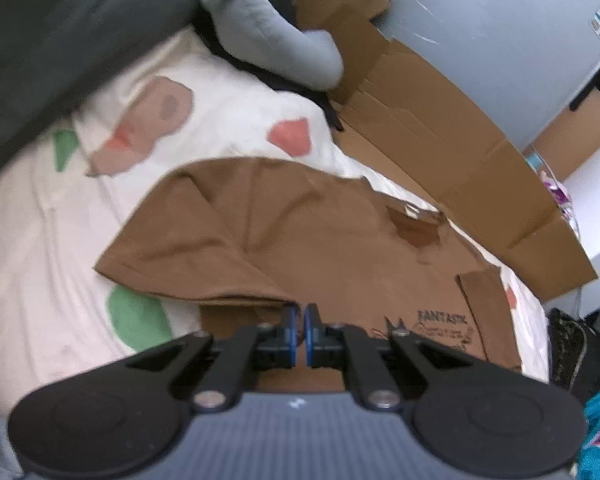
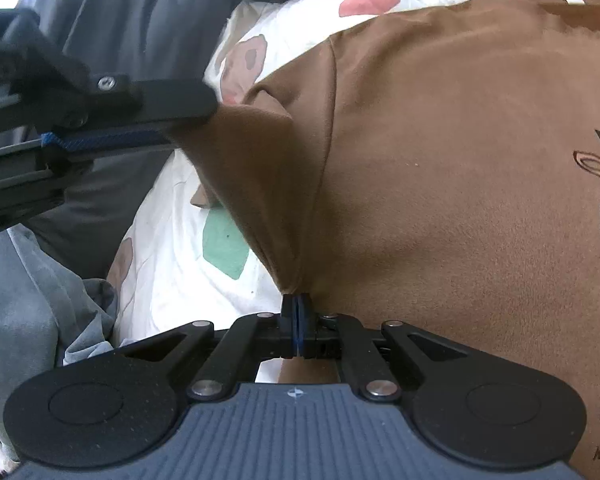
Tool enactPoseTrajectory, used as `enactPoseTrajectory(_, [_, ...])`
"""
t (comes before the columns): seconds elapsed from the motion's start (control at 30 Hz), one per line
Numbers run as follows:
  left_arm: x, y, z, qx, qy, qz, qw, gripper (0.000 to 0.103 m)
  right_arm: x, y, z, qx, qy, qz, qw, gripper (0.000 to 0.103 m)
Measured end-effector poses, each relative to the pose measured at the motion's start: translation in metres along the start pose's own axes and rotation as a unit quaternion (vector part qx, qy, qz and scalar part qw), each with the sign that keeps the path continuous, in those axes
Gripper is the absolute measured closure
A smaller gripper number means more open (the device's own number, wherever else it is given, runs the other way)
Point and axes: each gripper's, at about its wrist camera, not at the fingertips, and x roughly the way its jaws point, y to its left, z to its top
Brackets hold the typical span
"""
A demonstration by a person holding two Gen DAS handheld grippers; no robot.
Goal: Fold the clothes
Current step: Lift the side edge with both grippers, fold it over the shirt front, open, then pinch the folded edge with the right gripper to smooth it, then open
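Bedroom: patterned bedsheet point(image 1: 40, 240), pillow point(image 1: 268, 24)

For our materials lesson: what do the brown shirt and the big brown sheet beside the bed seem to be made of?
Brown shirt: probably soft knit cotton, matte; it drapes and puckers where both grippers pinch it. Brown sheet: looks like corrugated cardboard, dull and stiff, with straight creases and flap edges.

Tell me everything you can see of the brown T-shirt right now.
The brown T-shirt is soft knit with a printed cartoon and lettering on its chest. It lies print up on the patterned sheet, one side lifted and folding over. The right gripper and left gripper are each shut on its edge.
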Motion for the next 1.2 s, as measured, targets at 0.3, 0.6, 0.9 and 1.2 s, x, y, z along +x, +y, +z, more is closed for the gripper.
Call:
enactPoseTrajectory(0.3, [0.022, -0.007, -0.009, -0.003, 0.043, -0.024, 0.9988, 0.098, 0.003, -0.003, -0.006, 0.012, -0.011, 0.009, 1.000, 0.103])
enactPoseTrajectory(0.6, [-0.001, 0.017, -0.013, -0.048, 0.042, -0.041, 0.9971, 0.073, -0.008, -0.001, -0.010, 0.010, -0.027, 0.006, 1.000, 0.099])
enactPoseTrajectory(0.9, [-0.018, 0.060, -0.008, -0.115, -0.005, 0.013, 0.9932, 0.073, -0.024, 0.011, 0.005, -0.045, -0.019, 0.011, 0.999, 0.094])
enactPoseTrajectory(1.2, [0.006, 0.061, -0.022, -0.087, 0.012, 0.044, 0.9952, 0.076, -0.046, 0.015, 0.018, -0.136, -0.004, -0.024, 0.990, 0.079])
